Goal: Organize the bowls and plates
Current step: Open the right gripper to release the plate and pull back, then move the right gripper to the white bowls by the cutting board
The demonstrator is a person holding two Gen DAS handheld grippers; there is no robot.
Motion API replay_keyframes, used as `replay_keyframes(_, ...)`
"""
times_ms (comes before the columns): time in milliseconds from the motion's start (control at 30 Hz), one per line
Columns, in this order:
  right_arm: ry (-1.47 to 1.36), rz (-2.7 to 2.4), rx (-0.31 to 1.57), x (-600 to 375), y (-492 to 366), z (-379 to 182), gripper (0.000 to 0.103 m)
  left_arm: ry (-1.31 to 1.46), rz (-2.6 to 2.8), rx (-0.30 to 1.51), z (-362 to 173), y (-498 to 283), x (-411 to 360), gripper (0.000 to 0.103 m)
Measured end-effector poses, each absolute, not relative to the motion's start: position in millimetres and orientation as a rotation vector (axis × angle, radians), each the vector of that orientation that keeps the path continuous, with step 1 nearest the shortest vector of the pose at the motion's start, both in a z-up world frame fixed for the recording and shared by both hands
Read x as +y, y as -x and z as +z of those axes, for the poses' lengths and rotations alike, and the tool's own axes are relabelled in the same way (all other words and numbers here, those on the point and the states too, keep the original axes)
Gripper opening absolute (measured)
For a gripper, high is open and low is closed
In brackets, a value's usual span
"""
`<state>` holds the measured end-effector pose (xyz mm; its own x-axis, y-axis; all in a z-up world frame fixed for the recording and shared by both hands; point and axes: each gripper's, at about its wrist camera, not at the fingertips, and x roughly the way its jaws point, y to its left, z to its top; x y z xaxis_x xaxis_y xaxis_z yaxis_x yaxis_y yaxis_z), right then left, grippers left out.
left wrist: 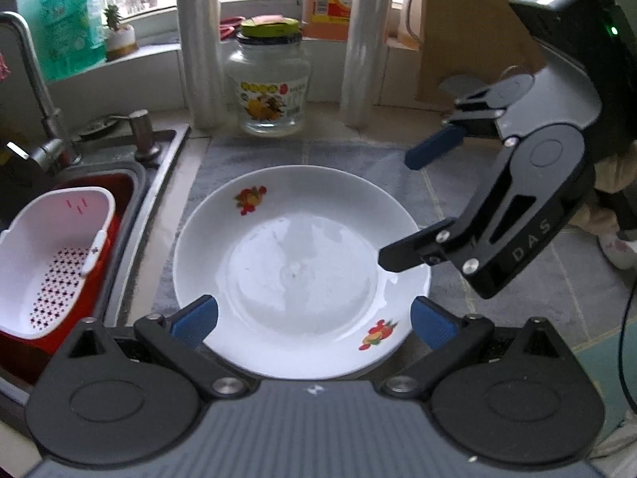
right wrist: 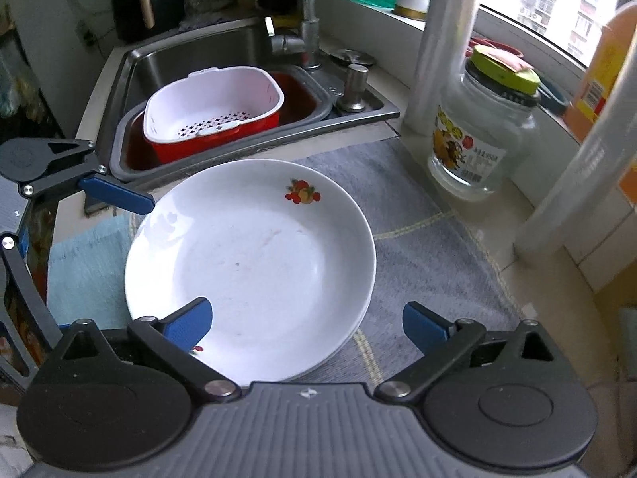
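At far left, sink [left wrist: 159,151] holds a red basin [left wrist: 59,338] with a white strainer [left wrist: 51,247] inside. Plate [left wrist: 298,271] lies flat on the grey mat [left wrist: 398,171] mid-counter. Left gripper [left wrist: 314,320] spread wide at its near rim, nothing held. Jar [left wrist: 268,83] behind. Right gripper [right wrist: 306,324] also wide, empty, hovering over the plate's right side.

White plate [left wrist: 302,271] with red-orange fruit motifs

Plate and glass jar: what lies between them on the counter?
Only bare grey mat. In the right wrist view, nothing stands between the plate and the glass jar; the left wrist view shows the same open stretch.
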<state>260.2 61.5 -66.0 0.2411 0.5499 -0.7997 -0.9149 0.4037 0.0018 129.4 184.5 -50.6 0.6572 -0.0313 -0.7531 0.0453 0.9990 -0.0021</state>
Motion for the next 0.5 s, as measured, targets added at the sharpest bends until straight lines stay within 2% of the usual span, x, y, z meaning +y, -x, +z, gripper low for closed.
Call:
replay_keyframes(267,0.419,0.979,0.793,49,-250,-61,0.103,-0.016,0.038,0.766,-45,-115,184,0.102)
replay_keyframes(500,0.347,0.808,0.678,22,-227,-53,0.103,-0.023,0.074,0.665,-33,-106,176,0.102)
